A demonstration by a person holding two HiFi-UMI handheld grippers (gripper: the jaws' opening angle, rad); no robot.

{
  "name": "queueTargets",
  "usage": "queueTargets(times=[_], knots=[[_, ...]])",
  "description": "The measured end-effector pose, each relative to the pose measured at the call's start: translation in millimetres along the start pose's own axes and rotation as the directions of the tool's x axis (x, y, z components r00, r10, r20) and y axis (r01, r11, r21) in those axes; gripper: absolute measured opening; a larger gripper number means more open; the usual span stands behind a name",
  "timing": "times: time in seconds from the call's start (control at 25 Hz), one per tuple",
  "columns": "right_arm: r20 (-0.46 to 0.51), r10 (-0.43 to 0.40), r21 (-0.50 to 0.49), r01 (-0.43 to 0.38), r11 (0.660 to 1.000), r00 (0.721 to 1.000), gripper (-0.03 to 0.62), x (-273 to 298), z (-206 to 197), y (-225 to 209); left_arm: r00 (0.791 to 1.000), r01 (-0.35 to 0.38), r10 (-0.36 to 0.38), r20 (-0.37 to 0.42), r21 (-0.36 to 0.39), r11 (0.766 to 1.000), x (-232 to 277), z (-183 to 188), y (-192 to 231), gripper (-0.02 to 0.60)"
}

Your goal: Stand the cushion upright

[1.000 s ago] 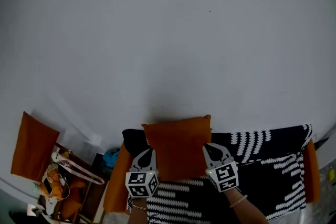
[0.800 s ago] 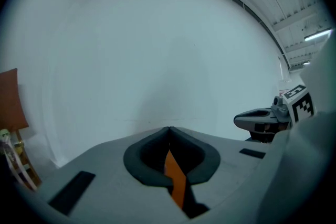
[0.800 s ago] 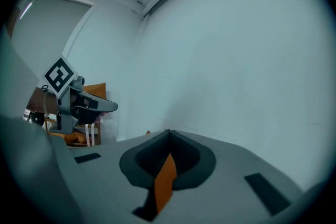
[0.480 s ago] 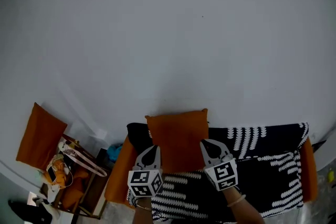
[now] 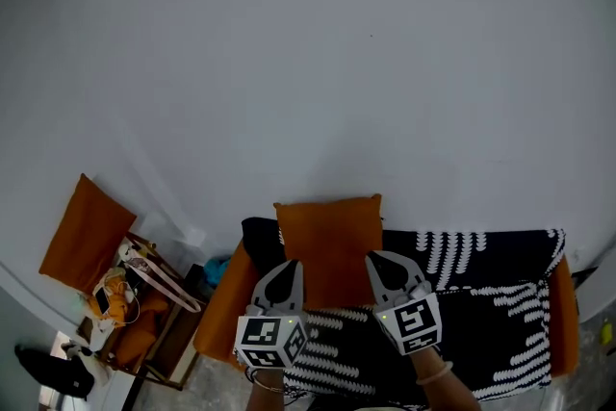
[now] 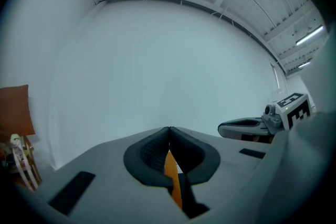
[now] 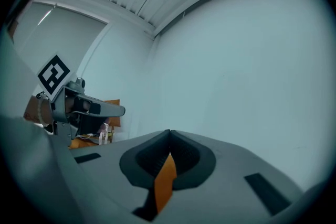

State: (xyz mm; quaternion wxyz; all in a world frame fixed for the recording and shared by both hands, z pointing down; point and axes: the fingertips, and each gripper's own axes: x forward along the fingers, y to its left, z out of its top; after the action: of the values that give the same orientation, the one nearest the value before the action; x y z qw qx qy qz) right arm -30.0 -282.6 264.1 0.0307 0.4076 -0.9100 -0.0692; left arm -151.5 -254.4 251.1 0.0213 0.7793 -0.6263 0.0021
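Orange cushion [image 5: 327, 241] held upright between the two grippers, its lower edges pinched.
Each jaw pair, on the left gripper [image 5: 286, 274] and the right gripper [image 5: 383, 265], is clenched on a fold of its fabric. The lift seems to be in hand. Next, I judge, set its bottom edge on the sofa [image 5: 481, 303] beneath them, lean it back, then release.

Head view downward, gripper views forward, sharing cushion [image 5: 327, 236]

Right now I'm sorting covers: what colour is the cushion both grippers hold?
The cushion is plain orange, best seen in the head view.
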Motion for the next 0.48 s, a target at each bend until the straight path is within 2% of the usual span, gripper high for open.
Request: queueTargets(times=[0.16, 0.48], knots=[[0.024, 0.001, -0.014, 0.000, 1.000, 1.000, 0.008, -12, 14, 10, 0.999, -0.001, 0.001, 0.033, 0.007, 1.000, -16, 15, -11, 0.020], [0.046, -0.025, -0.023, 0.026, 0.999, 0.999, 0.008, -25, 32, 30, 0.997, 0.040, -0.041, 0.059, 0.024, 0.999, -37, 28, -17, 0.020]])
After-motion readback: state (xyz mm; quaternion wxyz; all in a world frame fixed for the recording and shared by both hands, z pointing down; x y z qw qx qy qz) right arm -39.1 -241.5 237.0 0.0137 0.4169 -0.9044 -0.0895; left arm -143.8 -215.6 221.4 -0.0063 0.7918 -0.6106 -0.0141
